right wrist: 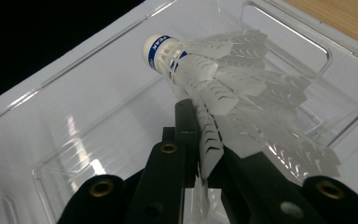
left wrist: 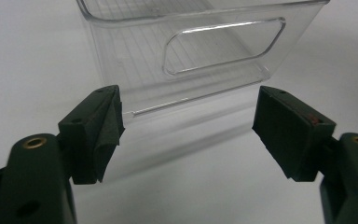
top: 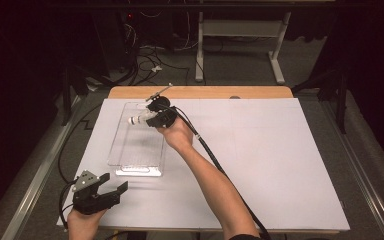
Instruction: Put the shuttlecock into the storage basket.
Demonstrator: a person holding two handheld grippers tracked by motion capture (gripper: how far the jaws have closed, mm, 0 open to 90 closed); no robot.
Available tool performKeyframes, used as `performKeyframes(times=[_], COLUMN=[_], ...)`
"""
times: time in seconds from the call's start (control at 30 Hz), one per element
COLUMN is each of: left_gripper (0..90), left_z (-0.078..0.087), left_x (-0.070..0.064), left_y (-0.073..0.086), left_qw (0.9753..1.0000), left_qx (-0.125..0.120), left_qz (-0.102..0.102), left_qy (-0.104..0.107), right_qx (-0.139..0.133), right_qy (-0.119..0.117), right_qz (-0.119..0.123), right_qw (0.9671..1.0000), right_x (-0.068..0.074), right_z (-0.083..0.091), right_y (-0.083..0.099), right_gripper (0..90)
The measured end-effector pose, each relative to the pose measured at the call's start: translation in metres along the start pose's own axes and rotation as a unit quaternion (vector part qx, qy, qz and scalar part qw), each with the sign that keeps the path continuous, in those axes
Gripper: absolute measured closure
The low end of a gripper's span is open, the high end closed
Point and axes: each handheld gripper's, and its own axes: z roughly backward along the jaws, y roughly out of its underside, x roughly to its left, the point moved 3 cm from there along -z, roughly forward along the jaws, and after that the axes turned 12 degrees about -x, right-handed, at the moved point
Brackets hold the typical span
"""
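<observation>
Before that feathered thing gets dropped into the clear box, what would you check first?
1. Grip: the right gripper is shut on the shuttlecock by its feathers: ok.
2. Position: the shuttlecock is over the far end of the bin: ok.
3. Drop spot: the bin floor under it looks bare: ok.
4. Left gripper: open, apart from the bin's near wall: ok.
5. Feather damage from the pinch: cannot tell.
</observation>
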Motion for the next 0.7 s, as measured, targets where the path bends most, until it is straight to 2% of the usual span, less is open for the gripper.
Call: performKeyframes(times=[0.43,0.6,0.7], left_gripper=[25.5,25.6,25.7], left_z=[-0.006,-0.008,-0.007], left_x=[-0.001,-0.004,-0.005], left_y=[0.000,0.000,0.001], left_qw=[0.9999,0.9995,0.9996], left_qx=[0.011,0.019,0.016], left_qz=[-0.002,-0.021,-0.020], left_qy=[0.009,0.012,0.010], right_qx=[0.029,0.034,0.039], right_qy=[0.017,0.023,0.026], right_qz=[0.007,0.003,0.007], right_qw=[0.9994,0.9991,0.9988], right_x=[-0.003,-0.006,-0.005], right_z=[-0.019,-0.023,-0.025], right_y=[0.002,0.005,0.006], right_gripper=[88.2,88.2,87.9])
